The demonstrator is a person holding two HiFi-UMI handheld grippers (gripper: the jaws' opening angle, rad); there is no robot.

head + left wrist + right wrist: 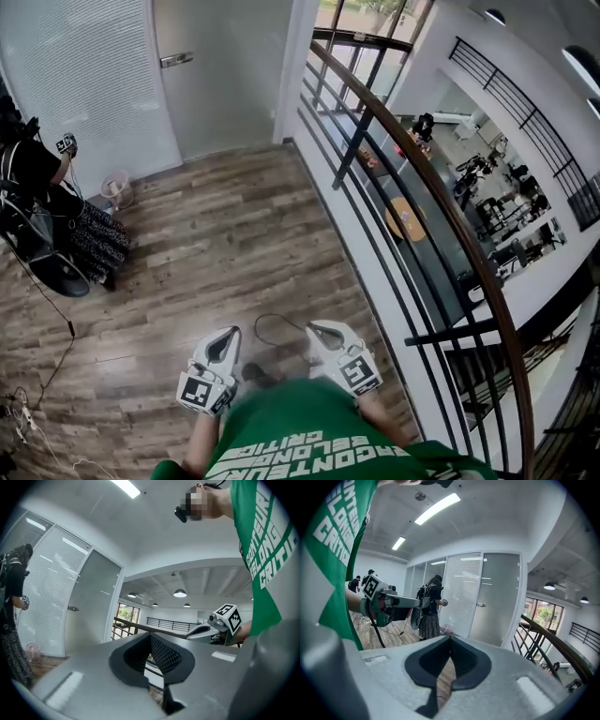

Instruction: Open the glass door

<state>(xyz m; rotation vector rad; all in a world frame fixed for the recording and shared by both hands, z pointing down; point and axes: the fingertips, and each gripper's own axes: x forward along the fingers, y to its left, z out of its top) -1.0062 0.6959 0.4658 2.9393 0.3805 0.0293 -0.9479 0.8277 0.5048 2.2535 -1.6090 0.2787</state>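
Left of the glass door [225, 84] — pinkish basket [116, 187]

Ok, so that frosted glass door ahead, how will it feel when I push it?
The glass door is a tall full pane, so probably heavy and slow to swing. Its lever handle looks like smooth metal, possibly slippery to grip. Being glass, it likely dislikes hard knocks.

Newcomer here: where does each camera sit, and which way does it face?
Head view: on the person's head, facing down at the floor; left tongs, right tongs, green shirt show.
Left gripper view: on the left tongs, facing the glass door; right tongs show.
Right gripper view: on the right tongs, facing that door; left tongs show.
All three share the door.
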